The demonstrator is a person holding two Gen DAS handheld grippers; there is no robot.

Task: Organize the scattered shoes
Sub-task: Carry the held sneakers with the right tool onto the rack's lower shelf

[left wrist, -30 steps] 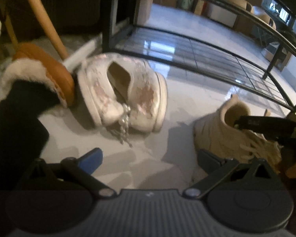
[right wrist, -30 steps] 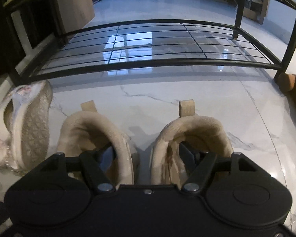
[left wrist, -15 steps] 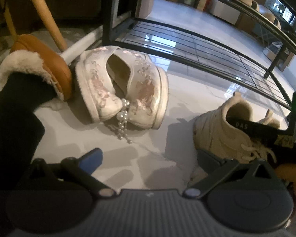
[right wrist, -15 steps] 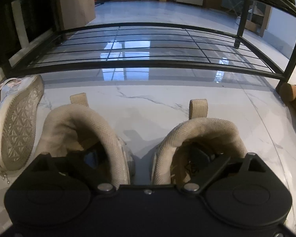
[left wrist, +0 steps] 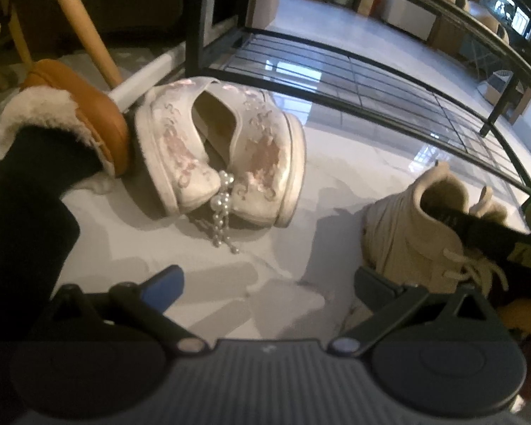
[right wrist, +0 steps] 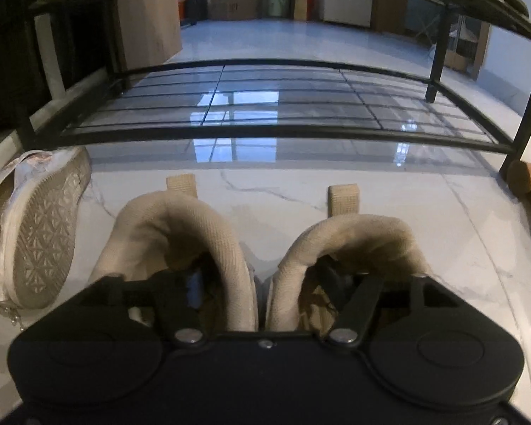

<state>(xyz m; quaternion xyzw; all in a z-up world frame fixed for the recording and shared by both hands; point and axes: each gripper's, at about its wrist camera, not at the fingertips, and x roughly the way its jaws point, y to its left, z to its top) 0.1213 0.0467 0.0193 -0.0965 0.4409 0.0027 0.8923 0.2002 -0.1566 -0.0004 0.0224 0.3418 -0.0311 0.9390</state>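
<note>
A pair of beige sneakers [right wrist: 180,248] stands side by side on the marble floor [right wrist: 283,191], upright, heels and pull tabs toward the black shoe rack [right wrist: 276,134], toes toward the camera. Their long axes run parallel, straight at the rack's low shelf.

The right hand-held gripper [right wrist: 262,283] reaches down into them, one finger inside each shoe's opening, with the two inner collar walls between the fingers. Its jaws have just been closing, and the two shoes now sit nearly touching. Whether the pads already press the collars is hidden inside the shoes, so I cannot tell if the grip is made.

From the left wrist view the same sneakers show at the right, with the right gripper's dark finger [left wrist: 478,226] in the nearer shoe's mouth.

The left hand-held gripper [left wrist: 265,279] hovers over bare floor with its jaws wide and nothing between them.

A white shoe [left wrist: 223,148] with pink embroidery and a string of pearls lies tipped on its side just left of the sneakers, sole facing them, heel toward the rack's left corner post. Against its other side rests a tan fur-lined slipper [left wrist: 88,106], with a dark sleeve [left wrist: 24,219] in front of it. A wooden chair leg [left wrist: 81,24] slants behind.
</note>
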